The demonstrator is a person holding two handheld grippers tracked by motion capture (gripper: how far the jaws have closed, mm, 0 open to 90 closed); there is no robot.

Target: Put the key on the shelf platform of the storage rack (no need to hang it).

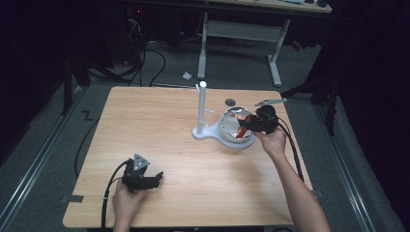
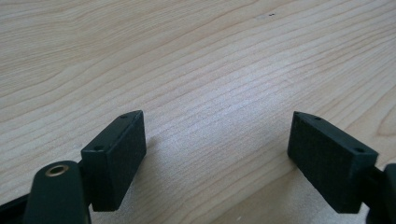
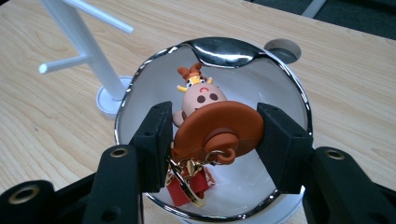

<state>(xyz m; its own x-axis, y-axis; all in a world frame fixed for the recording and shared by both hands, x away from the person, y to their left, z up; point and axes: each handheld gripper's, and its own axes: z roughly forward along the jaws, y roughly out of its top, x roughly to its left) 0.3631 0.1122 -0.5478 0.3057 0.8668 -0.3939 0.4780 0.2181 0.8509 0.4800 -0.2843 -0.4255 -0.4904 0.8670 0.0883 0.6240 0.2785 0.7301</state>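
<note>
A toy keychain (image 3: 201,98), a pink-faced figure with a wide brown hat, a gold ring and a red tag, hangs inside a shiny metal bowl (image 3: 224,46). My right gripper (image 3: 215,126) is shut on it, the pads pressing both sides of the brown hat. From above, the right gripper (image 1: 249,123) reaches over the bowl (image 1: 227,130) from its right. A white peg stand (image 1: 201,108) rises just left of the bowl. My left gripper (image 1: 155,178) rests near the table's front left, open, with bare wood between its jaws (image 2: 217,140).
The white stand (image 3: 88,42) has thin side pegs and a round foot touching the bowl's white base. A round cable hole (image 1: 230,102) sits behind the bowl. The wooden table (image 1: 159,125) ends close behind the bowl; a desk frame stands beyond.
</note>
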